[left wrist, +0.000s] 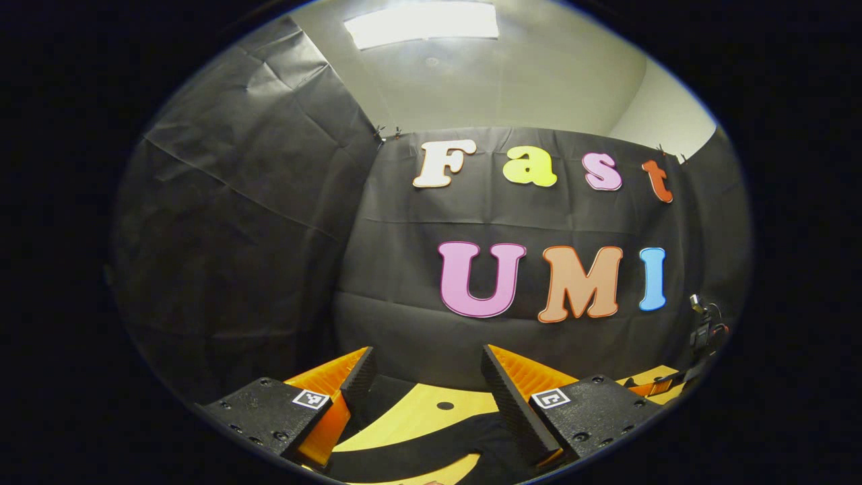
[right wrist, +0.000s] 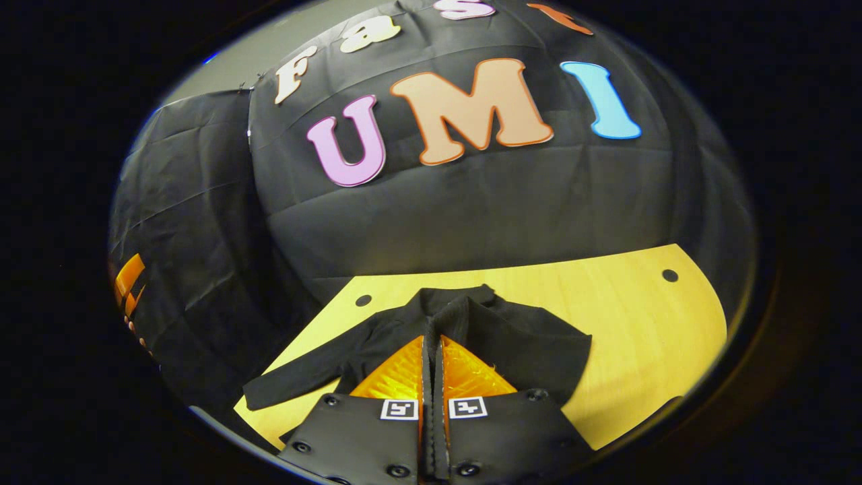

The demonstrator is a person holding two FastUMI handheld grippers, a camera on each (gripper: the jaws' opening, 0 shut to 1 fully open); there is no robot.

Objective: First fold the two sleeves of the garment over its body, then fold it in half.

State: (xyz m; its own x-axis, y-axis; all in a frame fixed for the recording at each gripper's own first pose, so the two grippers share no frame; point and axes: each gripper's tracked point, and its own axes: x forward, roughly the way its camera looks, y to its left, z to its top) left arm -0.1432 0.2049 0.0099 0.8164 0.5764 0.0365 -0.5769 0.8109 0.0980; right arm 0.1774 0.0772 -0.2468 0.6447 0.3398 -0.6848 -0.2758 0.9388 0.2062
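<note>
Two hand-held grippers: left (left wrist: 425, 367) fingers apart over table (left wrist: 417, 414); right (right wrist: 432, 350) clamped together on black garment (right wrist: 518, 343) sleeve.

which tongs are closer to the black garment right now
Right. The right tongs are shut, right over the black garment on the table, apparently pinching a fold. The left tongs are open and raised, with dark cloth below them.
</note>
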